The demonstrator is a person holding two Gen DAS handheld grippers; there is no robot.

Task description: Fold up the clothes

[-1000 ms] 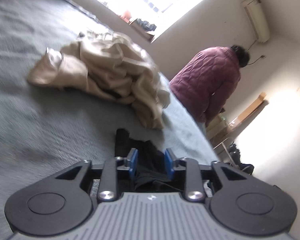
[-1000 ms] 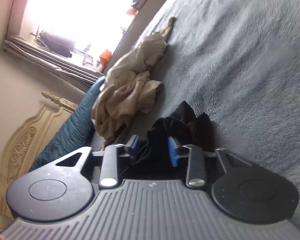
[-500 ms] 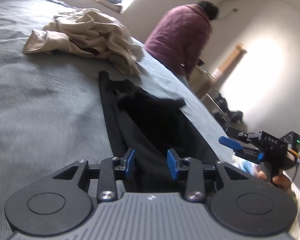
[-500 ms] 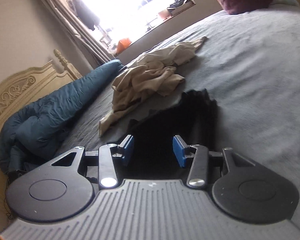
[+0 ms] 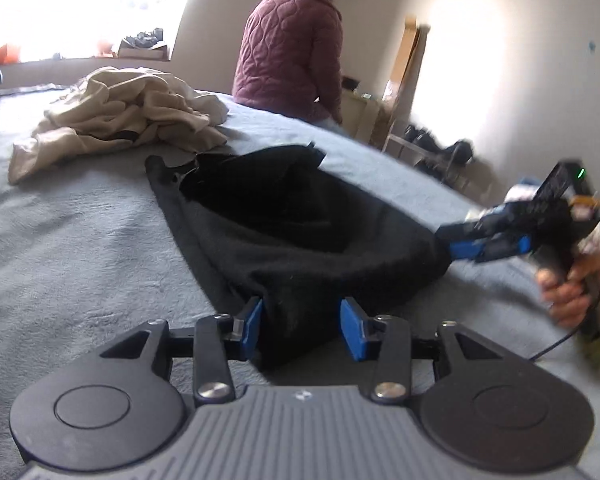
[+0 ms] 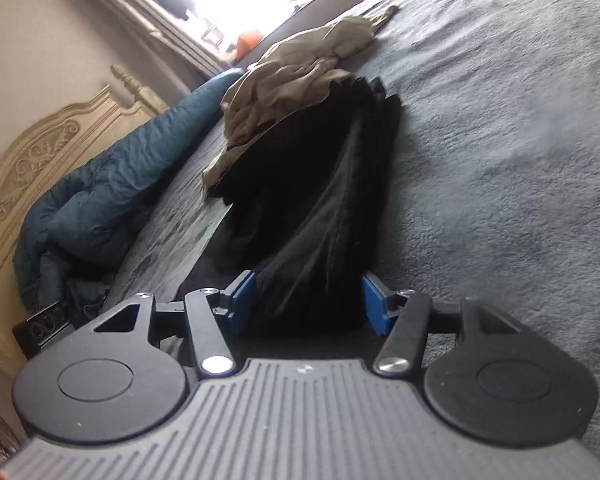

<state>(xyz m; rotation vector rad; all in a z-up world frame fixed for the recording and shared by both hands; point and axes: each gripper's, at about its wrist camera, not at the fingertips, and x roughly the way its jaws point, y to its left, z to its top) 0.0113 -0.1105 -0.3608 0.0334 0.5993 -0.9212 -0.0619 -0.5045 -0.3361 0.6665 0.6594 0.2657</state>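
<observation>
Black garment (image 5: 284, 232) spread flat on grey bed (image 5: 80, 264), near its front edge. Left gripper (image 5: 300, 326) jaws opening, near corner of cloth between blue pads, pads off fabric. Right gripper (image 6: 306, 300) jaws opening too, other corner between them, unpinched. Beige clothes pile (image 5: 128, 116) just beyond garment.

Black garment (image 5: 300, 232), beige clothes (image 5: 132, 120), grey bedspread (image 5: 68, 248), teal duvet (image 6: 112, 184), blue pads (image 5: 254, 322).
</observation>
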